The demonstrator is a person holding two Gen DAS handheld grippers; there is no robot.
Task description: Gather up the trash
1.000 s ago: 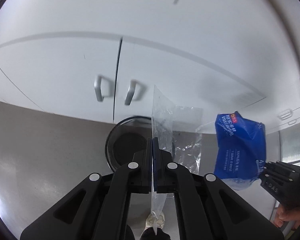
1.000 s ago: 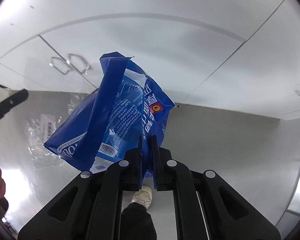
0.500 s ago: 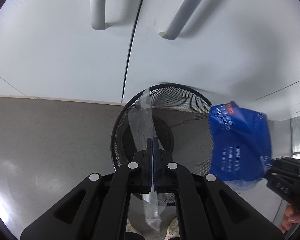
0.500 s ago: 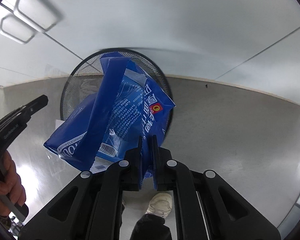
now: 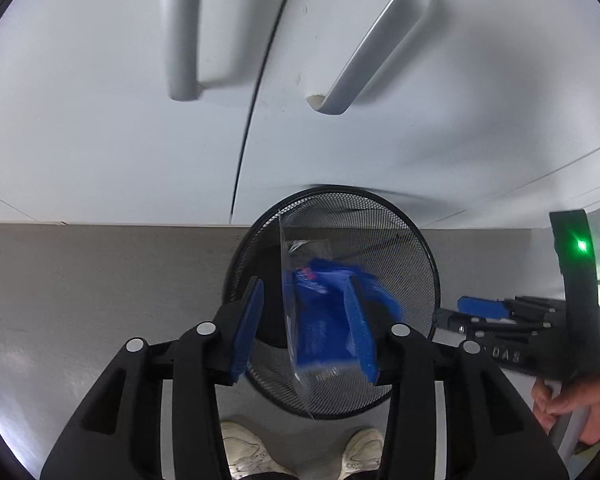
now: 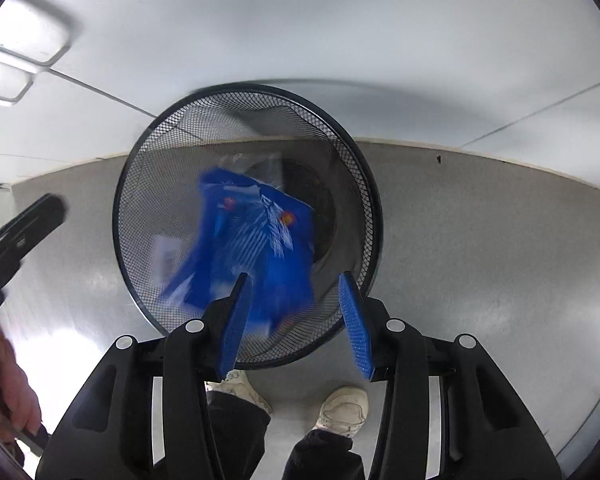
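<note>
Left wrist view: a black mesh wastebasket stands on the grey floor, close against white cabinet doors with two silver handles. The left gripper hangs over the basket's mouth, its jaws parted to a moderate gap and opening. A clear plastic wrapper stands edge-on between the blue pads, pressed by neither. Behind it a blue package lies within the basket's rim, blurred. At the right edge the right gripper reaches in, a hand on its grip. White shoes show at the bottom.

Right wrist view: the right gripper points down into the same basket, jaws likewise moderately parted and opening, touching nothing. The blue package is below it inside the rim, motion-blurred, with the clear wrapper faint at its left. Only here do the basket's dark bottom, the left gripper's black body with its hand, and dark trouser legs show.
</note>
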